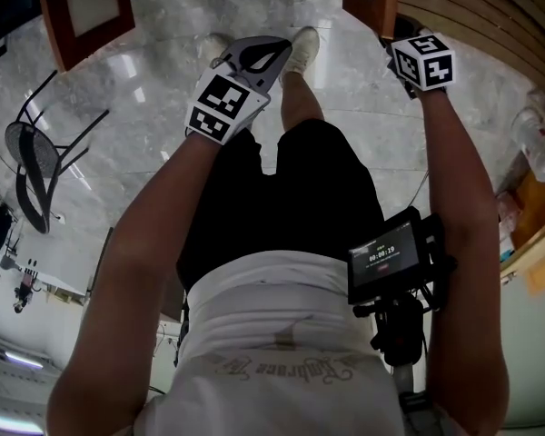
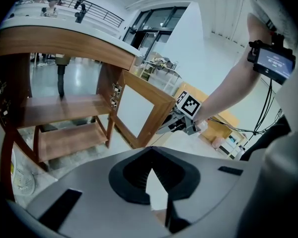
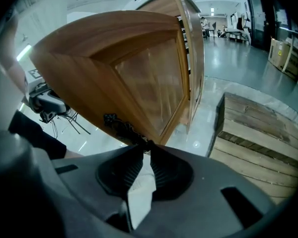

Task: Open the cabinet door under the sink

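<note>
While L gripper (image 2: 151, 155) jaws shut, empty — R gripper (image 3: 146, 146) jaws on cabinet door (image 3: 139, 68) handle (image 3: 120, 126).

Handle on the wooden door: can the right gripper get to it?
Likely yes. The right gripper has its jaws right at the end of the dark handle on the open wooden door, nothing in between. Whether they pinch it is unclear.

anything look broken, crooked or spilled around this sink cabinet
Nothing stands out. The left door and right door both hang open and look whole, the right door's dark handle is in place, the shelves inside look level, and no spill shows on the floor.
</note>
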Demonstrator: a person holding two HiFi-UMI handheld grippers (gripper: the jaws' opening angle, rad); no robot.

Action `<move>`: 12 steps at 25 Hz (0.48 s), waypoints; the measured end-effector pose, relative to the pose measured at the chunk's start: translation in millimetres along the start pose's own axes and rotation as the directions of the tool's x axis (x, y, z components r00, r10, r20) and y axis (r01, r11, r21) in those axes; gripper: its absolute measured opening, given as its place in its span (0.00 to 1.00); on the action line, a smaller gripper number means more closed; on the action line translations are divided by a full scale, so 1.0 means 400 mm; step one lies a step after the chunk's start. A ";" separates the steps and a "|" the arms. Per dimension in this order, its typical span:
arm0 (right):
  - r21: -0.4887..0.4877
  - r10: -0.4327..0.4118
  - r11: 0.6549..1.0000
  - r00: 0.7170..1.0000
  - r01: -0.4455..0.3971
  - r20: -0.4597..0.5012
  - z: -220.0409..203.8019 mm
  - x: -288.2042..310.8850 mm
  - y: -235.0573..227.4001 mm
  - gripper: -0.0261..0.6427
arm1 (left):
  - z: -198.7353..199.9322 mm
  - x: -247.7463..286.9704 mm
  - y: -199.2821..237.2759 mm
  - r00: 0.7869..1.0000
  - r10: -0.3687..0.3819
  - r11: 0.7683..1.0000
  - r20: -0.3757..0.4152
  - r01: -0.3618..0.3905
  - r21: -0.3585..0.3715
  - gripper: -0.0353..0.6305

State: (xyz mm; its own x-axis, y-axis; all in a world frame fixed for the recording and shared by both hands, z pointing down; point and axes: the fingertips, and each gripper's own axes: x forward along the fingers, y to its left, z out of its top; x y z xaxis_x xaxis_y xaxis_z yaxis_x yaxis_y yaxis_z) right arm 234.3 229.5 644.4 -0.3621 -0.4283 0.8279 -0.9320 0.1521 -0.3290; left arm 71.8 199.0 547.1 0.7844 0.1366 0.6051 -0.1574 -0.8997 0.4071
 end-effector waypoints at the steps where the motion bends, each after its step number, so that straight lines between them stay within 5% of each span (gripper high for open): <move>1: -0.017 0.000 1.000 1.000 0.000 0.001 0.007 -0.002 -0.006 0.12 | 0.010 0.006 0.003 1.000 0.005 1.000 0.002 -0.005 0.004 0.07; 12: -0.041 -0.043 0.998 0.999 0.043 -0.010 -0.012 0.000 -0.021 0.12 | 0.029 0.042 -0.027 1.000 0.015 1.000 0.002 -0.015 -0.007 0.07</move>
State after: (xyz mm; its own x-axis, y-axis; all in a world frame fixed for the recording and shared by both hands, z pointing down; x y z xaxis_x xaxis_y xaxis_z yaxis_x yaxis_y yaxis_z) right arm 242.0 232.2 649.4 -0.3218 -0.4253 0.8459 -0.9464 0.1699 -0.2746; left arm 93.7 206.2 545.2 0.7833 0.1223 0.6095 -0.1731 -0.8988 0.4027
